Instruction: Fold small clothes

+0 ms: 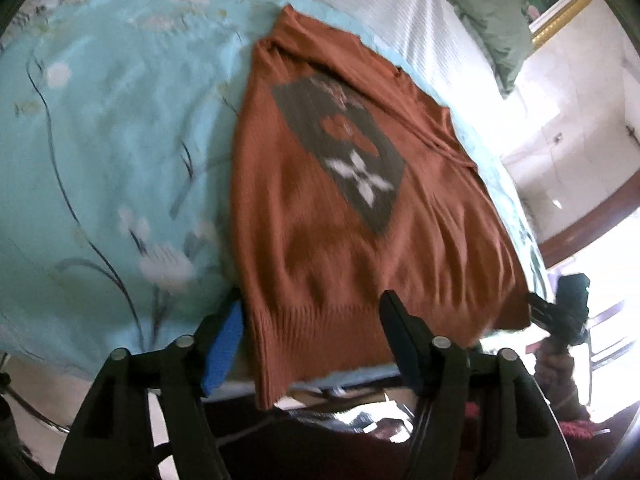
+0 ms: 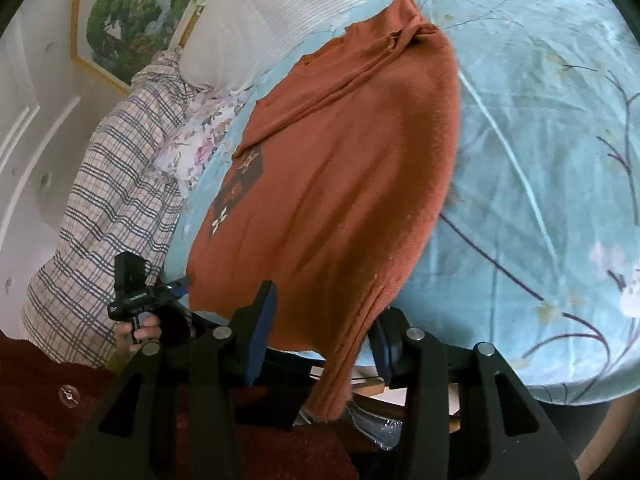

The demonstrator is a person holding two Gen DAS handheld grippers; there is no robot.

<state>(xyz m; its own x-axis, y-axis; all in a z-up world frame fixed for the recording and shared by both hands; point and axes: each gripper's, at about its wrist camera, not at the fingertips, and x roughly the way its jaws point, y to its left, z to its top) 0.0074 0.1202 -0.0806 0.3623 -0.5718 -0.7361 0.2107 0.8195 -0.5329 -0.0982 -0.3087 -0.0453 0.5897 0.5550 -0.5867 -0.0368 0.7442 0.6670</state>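
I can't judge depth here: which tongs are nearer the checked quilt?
Left. The left tongs sit right beside the checked quilt; the right tongs straddle the hem of the orange sweater, farther away.

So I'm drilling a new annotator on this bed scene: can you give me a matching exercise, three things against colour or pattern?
Things:
1. sweater
2. bedsheet
3. pillow

Looks:
A. light blue with flowers and branches
B. pale, crossed by plaid lines
C. rust orange with a dark patch bearing a white flower

Pairs: 1-C, 2-A, 3-B
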